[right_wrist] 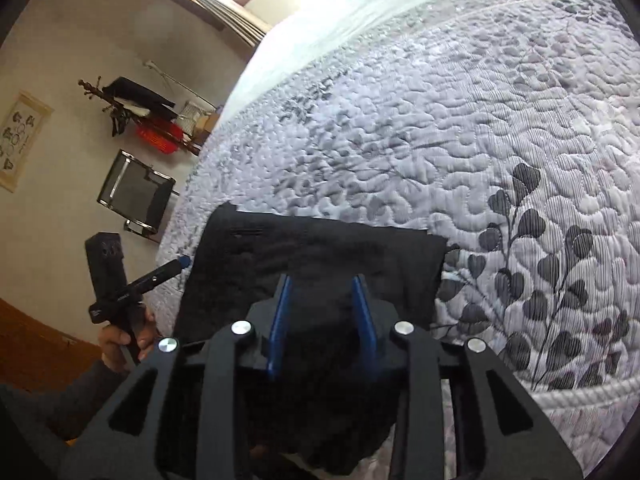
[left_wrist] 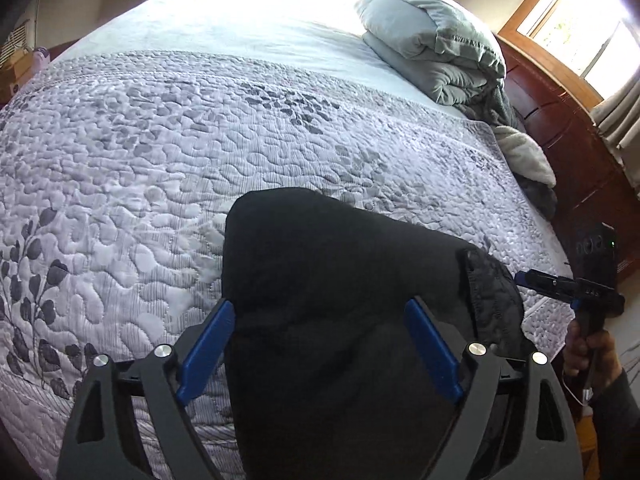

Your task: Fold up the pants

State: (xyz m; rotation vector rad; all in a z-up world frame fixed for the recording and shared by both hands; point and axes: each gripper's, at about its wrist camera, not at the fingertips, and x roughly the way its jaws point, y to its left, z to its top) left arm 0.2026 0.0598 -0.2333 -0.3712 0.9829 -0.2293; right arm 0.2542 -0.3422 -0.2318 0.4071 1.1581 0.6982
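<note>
Your left gripper spread wide around folded black fabric pants, right gripper part-open over them, near the grey quilted bed's edge.

The left wrist view looks down close over the pants and across the bed toward the far blanket. The right wrist view sits as near, facing across the bed toward the left wall. Both share the pants and quilt, and each catches the other gripper.
</note>
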